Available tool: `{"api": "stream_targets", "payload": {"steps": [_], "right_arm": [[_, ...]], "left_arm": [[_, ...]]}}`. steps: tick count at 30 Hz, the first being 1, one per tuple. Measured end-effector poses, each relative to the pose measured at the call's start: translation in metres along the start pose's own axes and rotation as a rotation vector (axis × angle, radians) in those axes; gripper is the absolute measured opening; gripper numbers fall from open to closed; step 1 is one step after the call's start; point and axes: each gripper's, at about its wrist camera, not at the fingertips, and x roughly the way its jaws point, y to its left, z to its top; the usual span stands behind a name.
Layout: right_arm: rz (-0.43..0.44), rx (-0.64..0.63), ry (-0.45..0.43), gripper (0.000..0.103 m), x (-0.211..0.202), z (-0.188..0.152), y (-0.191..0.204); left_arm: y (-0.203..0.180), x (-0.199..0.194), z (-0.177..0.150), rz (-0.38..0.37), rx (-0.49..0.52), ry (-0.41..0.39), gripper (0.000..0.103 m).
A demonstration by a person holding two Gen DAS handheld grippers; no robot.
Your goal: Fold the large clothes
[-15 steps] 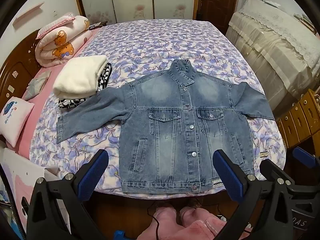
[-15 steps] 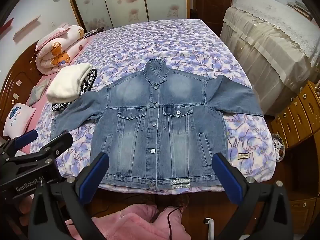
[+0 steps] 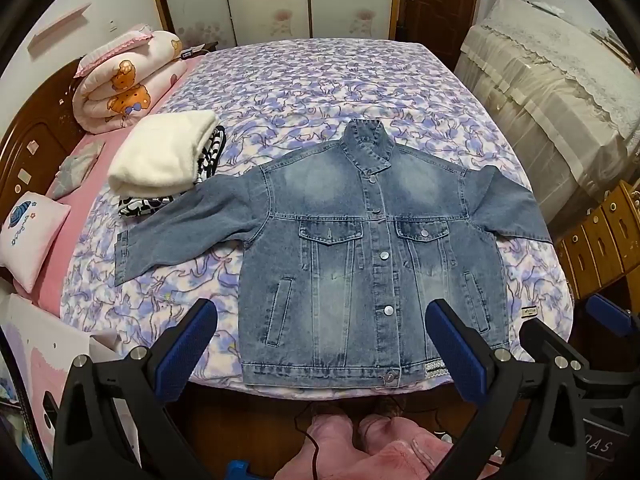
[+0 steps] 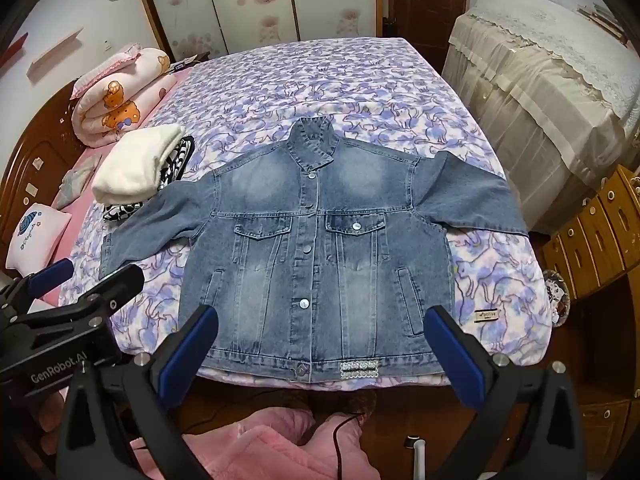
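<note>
Left wrist view shows your denim jacket (image 3: 360,264) lying flat, buttoned and unfolded at the bed's (image 3: 320,80) near edge, apparently no fold made, both your left gripper (image 3: 320,344) and right gripper (image 4: 320,344) gaping empty.

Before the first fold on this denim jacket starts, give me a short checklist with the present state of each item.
1. Denim jacket lies flat, front up, buttoned: ok.
2. Both sleeves spread out to the sides: ok.
3. Left gripper open, nothing between its pads: ok.
4. Right gripper open, nothing held: ok.
5. Folded white garment clear of the jacket: not ok, the sleeve's upper edge lies right against the pile.
6. Hem fully on the bed: cannot tell, it sits at the edge.
</note>
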Motion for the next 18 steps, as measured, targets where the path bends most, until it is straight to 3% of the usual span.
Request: {"api": "stream_targets", "payload": {"steps": [18], "right_arm": [[0.001, -0.001, 0.000, 0.103, -0.001, 0.000, -0.005]], "left_arm": [[0.009, 0.000, -0.001, 0.002, -0.001, 0.001, 0.103]]}}
